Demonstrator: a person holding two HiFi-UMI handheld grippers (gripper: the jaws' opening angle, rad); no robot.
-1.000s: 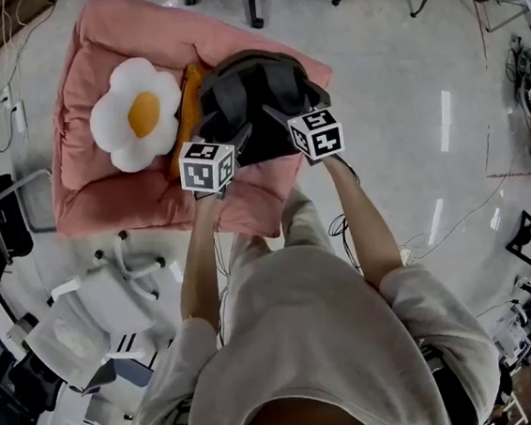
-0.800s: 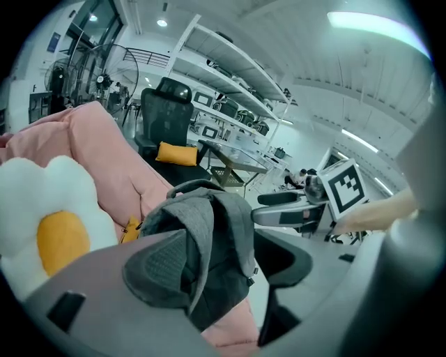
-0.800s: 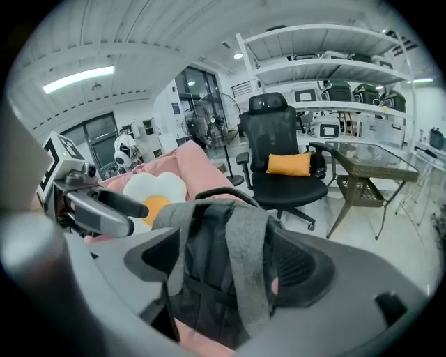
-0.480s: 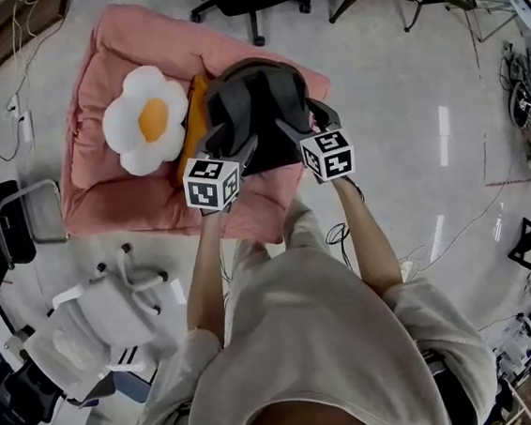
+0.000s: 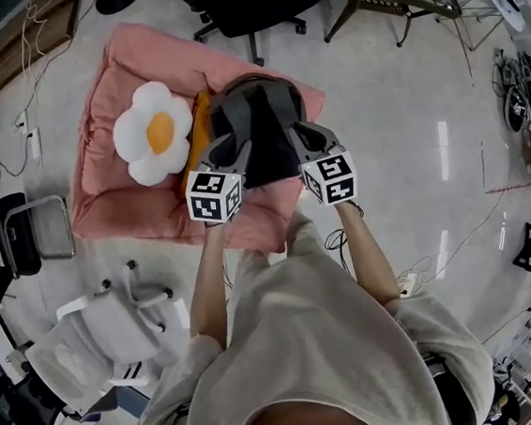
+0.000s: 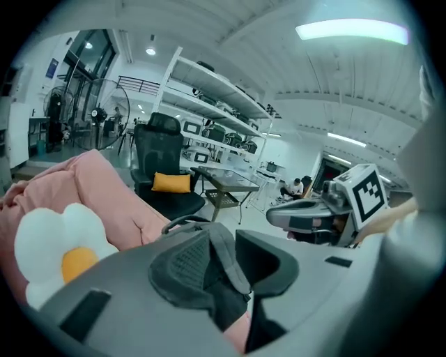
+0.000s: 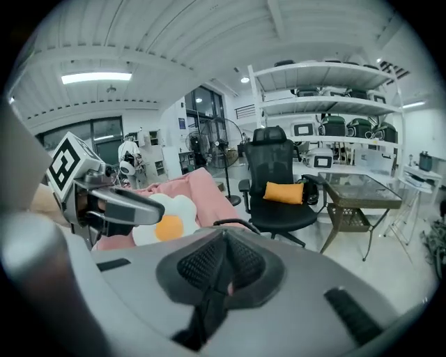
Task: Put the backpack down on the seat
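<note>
Head view: a pink seat point(image 5: 114, 209) holds an egg pillow point(image 5: 155, 133), an orange cushion point(image 5: 199, 134) and, rightmost, the backpack point(image 5: 257, 128). The left gripper point(image 5: 229, 152) jaws, just closing, pinch its left strap point(image 6: 227, 256). The right gripper point(image 5: 307, 139) jaws, nearly together, pinch its right strap point(image 7: 211, 300).

Left gripper point(image 5: 229, 152), right gripper point(image 5: 305, 138): jaws just clamped straps point(image 6: 221, 254).

cushion point(image 5: 155, 132) on seat point(image 5: 105, 207), left of backpack point(image 5: 258, 127)

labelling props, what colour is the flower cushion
The flower cushion is white with an orange centre, clearest in the head view.
</note>
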